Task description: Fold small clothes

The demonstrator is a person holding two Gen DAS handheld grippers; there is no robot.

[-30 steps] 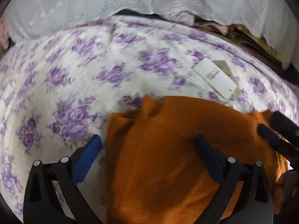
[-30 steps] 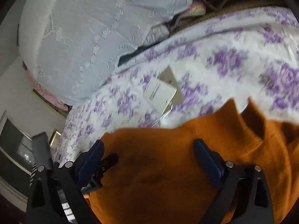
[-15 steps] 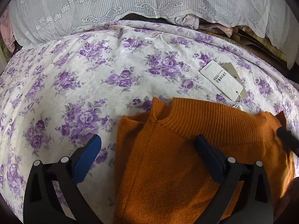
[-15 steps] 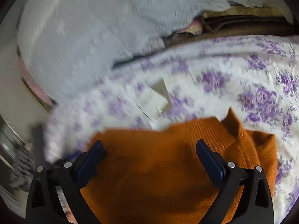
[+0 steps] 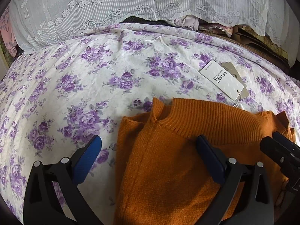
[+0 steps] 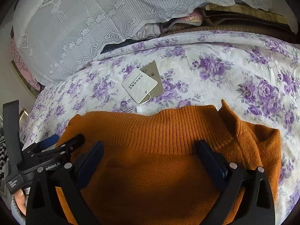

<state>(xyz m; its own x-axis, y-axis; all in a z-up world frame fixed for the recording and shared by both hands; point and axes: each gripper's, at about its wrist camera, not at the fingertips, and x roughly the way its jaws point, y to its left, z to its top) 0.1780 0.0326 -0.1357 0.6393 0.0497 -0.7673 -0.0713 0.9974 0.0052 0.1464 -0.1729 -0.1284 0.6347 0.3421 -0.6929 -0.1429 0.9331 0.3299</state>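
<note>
An orange knit sweater (image 5: 180, 161) lies folded on a floral bedsheet (image 5: 93, 86), its ribbed band toward the far side. It also shows in the right wrist view (image 6: 168, 161). Its white price tag (image 5: 222, 79) lies on the sheet beyond it, seen too in the right wrist view (image 6: 139, 84). My left gripper (image 5: 150, 153) is open over the sweater's left edge, one finger over the sheet. My right gripper (image 6: 150, 155) is open above the sweater's middle. Neither holds anything. Each gripper shows at the edge of the other's view.
A white lace cloth (image 5: 131, 5) covers a pile at the far side of the bed. Bundled clothes (image 6: 168, 26) and brown boards (image 6: 243, 18) lie under its hem. A wall and frame (image 6: 22, 97) stand at the left.
Both grippers have drawn back from the sweater and steadied. More bedsheet shows beyond the ribbed band. The sweater lies still and both grippers stayed open.
</note>
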